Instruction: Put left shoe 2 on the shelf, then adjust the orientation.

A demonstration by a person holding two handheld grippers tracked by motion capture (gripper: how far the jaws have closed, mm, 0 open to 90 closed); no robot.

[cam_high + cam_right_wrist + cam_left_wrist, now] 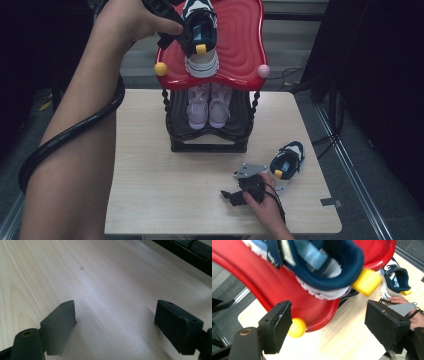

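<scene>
A pale wooden tabletop (150, 165) in a dark room is seen bearing one two-tier rack (210, 142): one navy shoe (201, 37) on its red top shelf (240, 45) beside the left gripper (187, 37), one (286, 162) by the right gripper (235, 196), two pink shoes (207, 106) below, all fingers wide apart, empty.

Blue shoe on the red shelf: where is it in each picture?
High view: blue shoe at top middle, on the red shelf.
Left gripper view: upper middle, big and close, beyond the jaws.
Right gripper view: light wooden table between the jaws.
Shared landmark: that light wooden table.
</scene>
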